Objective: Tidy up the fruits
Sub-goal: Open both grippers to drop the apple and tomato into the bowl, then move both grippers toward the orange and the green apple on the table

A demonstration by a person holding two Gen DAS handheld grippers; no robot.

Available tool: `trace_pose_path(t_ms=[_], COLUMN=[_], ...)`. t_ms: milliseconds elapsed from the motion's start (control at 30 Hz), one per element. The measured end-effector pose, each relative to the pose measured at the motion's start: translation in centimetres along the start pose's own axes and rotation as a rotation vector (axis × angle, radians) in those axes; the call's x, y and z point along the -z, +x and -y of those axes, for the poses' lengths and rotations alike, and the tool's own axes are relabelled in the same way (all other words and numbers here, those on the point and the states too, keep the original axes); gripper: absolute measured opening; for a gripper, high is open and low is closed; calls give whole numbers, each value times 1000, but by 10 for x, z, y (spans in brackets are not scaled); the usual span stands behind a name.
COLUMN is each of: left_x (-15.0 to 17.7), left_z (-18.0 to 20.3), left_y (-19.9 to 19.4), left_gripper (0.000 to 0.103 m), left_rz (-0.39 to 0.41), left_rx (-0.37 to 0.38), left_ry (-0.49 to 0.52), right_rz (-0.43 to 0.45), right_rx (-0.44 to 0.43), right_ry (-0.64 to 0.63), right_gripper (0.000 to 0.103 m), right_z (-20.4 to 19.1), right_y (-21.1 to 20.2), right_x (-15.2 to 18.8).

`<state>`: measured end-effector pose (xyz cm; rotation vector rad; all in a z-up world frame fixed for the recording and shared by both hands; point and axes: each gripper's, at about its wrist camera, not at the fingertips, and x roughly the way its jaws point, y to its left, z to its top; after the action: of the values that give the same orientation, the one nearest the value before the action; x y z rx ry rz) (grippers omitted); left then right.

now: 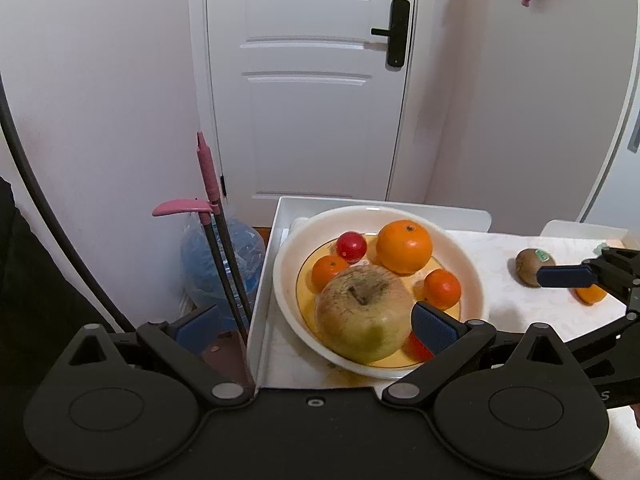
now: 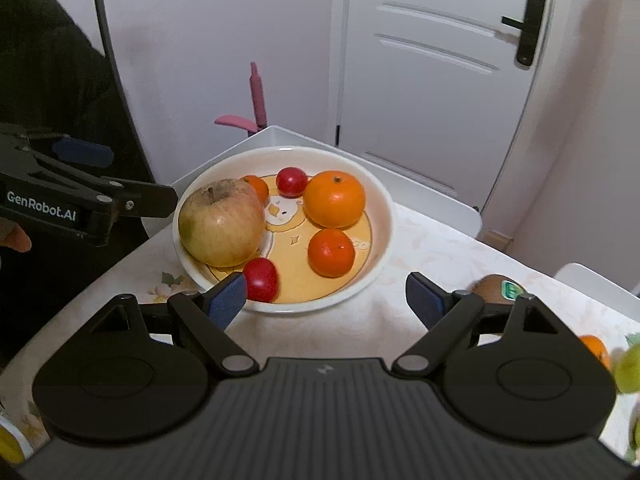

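A white bowl [image 1: 474,280] [image 2: 384,216] with a yellow centre holds a large yellowish apple [image 1: 362,314] [image 2: 222,222], a big orange [image 1: 405,246] [image 2: 335,199], two small mandarins [image 1: 442,289] [image 2: 331,253] and two small red fruits [image 1: 351,246] [image 2: 262,279]. A kiwi [image 1: 530,264] [image 2: 496,286] and an orange piece [image 1: 591,295] [image 2: 596,348] lie on the table to the right. My left gripper [image 1: 316,326] is open and empty, over the bowl's left side. My right gripper [image 2: 324,302] is open and empty at the bowl's near rim; it also shows in the left wrist view [image 1: 568,276].
The bowl sits on a white table with a floral cloth [image 2: 420,248], near its left edge. White chairs [image 1: 468,212] stand behind it. A pink-handled broom [image 1: 208,184] and a water jug [image 1: 224,264] stand left of the table. Green fruit [image 2: 628,368] is at the far right.
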<state>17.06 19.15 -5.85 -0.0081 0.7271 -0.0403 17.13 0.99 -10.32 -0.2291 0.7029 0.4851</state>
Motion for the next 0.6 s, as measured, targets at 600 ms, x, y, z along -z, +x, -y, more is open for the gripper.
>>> trace_pose_path(t_ms=[600], left_x=[-15], left_z=[71], left_y=[-40], left_gripper=[103], left_rz=[61], left_rx=[48], left_ry=[50], right_rz=[52], right_rx=[127], right_ry=[239], right_gripper=[103], right_z=[78], right_y=[-93], right_x=[24])
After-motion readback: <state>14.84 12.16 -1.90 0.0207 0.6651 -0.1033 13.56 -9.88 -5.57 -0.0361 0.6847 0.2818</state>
